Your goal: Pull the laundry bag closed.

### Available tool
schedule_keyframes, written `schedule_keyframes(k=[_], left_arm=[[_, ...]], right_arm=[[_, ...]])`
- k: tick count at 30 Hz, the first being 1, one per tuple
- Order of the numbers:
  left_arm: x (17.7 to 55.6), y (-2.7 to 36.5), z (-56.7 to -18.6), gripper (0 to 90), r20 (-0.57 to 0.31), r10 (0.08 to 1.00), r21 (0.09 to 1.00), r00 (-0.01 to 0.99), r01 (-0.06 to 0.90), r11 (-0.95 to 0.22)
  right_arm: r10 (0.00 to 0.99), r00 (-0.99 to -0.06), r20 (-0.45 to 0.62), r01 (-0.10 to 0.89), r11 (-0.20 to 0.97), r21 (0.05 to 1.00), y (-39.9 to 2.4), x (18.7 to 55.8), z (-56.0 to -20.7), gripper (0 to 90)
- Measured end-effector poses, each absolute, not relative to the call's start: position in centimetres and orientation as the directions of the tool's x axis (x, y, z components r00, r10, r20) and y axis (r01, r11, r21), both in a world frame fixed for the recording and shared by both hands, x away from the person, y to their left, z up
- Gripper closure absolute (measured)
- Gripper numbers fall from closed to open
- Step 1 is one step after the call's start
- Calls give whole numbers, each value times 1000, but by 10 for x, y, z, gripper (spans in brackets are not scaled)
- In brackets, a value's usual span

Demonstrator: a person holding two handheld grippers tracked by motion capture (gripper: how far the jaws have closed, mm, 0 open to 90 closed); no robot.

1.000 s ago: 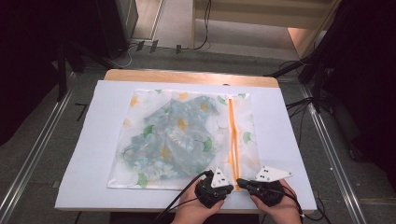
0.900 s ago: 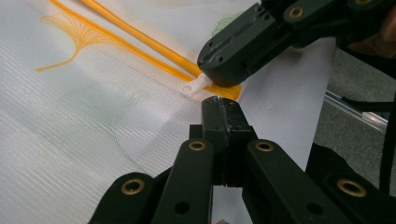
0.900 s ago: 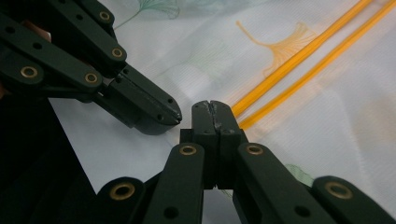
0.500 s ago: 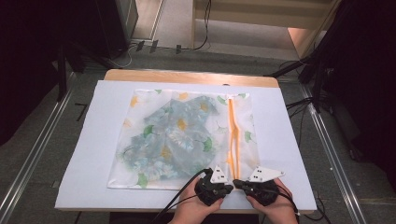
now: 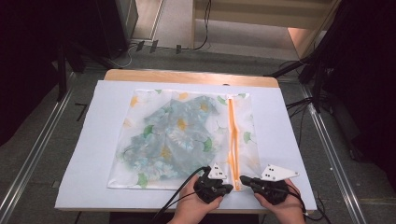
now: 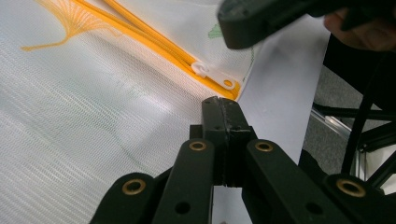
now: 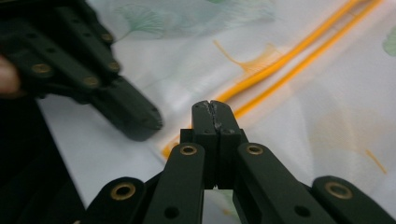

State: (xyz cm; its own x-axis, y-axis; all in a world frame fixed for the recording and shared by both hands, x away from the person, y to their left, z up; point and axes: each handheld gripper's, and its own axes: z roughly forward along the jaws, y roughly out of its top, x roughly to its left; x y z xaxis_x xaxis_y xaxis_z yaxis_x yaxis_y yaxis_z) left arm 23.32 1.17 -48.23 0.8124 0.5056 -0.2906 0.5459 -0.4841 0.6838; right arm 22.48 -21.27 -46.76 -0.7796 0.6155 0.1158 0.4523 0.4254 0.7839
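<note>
A white mesh bag (image 5: 187, 135) printed with green and yellow leaves lies flat on the white sheet, with a floral garment inside it. Its orange zip (image 5: 232, 135) runs from the far edge to the near edge along its right side. My left gripper (image 5: 228, 187) is shut just left of the zip's near end. My right gripper (image 5: 243, 179) is shut just right of it, its tip pointing at the left one. In the left gripper view the shut jaws (image 6: 224, 103) stop short of the white zip pull (image 6: 201, 70). The right gripper (image 7: 215, 106) hovers over the zip (image 7: 280, 60).
The white sheet (image 5: 289, 135) covers a wooden table (image 5: 187, 75), whose near edge is right under the hands. Metal rails (image 5: 32, 158) run along both sides on the floor. Cables (image 5: 177, 205) trail from the grippers towards the person.
Both grippers stay at the near end of the zip; the right one moved in towards the left and then eased back slightly. The bag has not moved.
</note>
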Motion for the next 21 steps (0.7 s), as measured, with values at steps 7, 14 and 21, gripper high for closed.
schedule_keyframes(k=[7,14,21], left_arm=[[228,13,-483,900,-261,525,700,810,533,-474],[230,14,-483,900,-283,523,695,804,548,-465],[231,15,-483,900,-296,521,690,800,557,-463]], right_arm=[[620,-785,-9,414,535,737,-191,217,-475,663],[620,-784,14,434,532,727,-190,221,-476,848],[654,-756,0,449,519,727,-196,223,-474,900]])
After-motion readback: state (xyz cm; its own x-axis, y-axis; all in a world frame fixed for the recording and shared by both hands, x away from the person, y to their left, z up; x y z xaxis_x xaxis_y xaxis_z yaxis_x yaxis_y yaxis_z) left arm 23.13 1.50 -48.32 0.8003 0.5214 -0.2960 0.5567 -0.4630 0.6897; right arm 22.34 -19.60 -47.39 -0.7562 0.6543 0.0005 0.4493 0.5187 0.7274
